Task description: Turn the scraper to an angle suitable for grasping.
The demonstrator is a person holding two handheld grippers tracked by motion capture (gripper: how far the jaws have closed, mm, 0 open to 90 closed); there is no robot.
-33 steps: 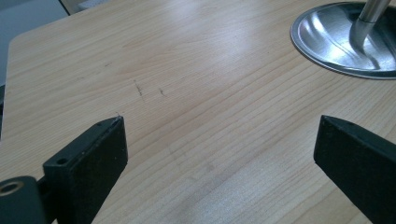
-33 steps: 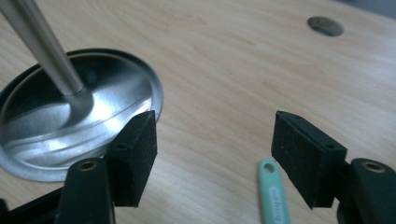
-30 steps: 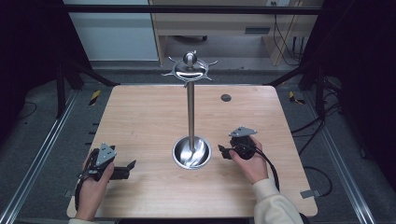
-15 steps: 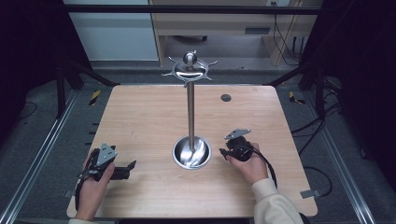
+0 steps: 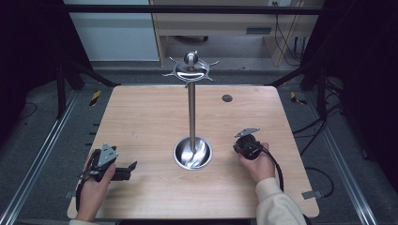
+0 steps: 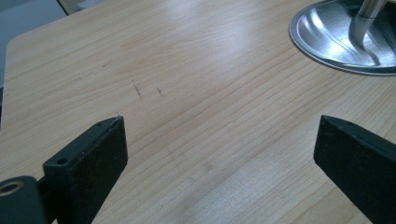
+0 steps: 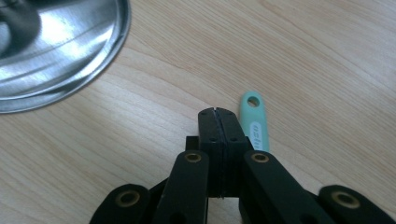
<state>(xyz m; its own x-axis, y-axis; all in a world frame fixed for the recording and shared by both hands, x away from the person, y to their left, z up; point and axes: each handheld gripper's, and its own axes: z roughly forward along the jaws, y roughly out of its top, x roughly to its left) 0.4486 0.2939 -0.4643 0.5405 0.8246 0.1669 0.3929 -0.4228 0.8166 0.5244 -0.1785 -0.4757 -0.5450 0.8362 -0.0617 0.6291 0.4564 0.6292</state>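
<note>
Since a second ago, the right gripper (image 5: 239, 146) has slid nearer the table's (image 5: 141, 117) front edge and tipped down, while the left gripper (image 5: 123, 170) has stayed where it was at the front left corner.

From the left: the left gripper lies low over the wood in the person's left hand (image 5: 94, 185), jaws spread wide with nothing between them; the left gripper view shows bare wood in the gap (image 6: 219, 140). At the table's middle stands a steel stand (image 5: 191, 117), a round dished base under a tall pole with a hooked disc on top. The left gripper view cuts the base off at its upper right corner, and the right gripper view at its upper left. Right of the base, the right hand (image 5: 257, 161) holds the right gripper close to the table. From above its jaws are hidden under the hand and body; the right gripper view shows them pressed flat together (image 7: 218, 122), empty. Just beside those jaws lies a mint-green tag (image 7: 256, 122) with a hole at its end, partly covered by the gripper; its white lettering is too blurred to read. A small dark disc (image 5: 227, 98) sits on the far right of the table.
</note>
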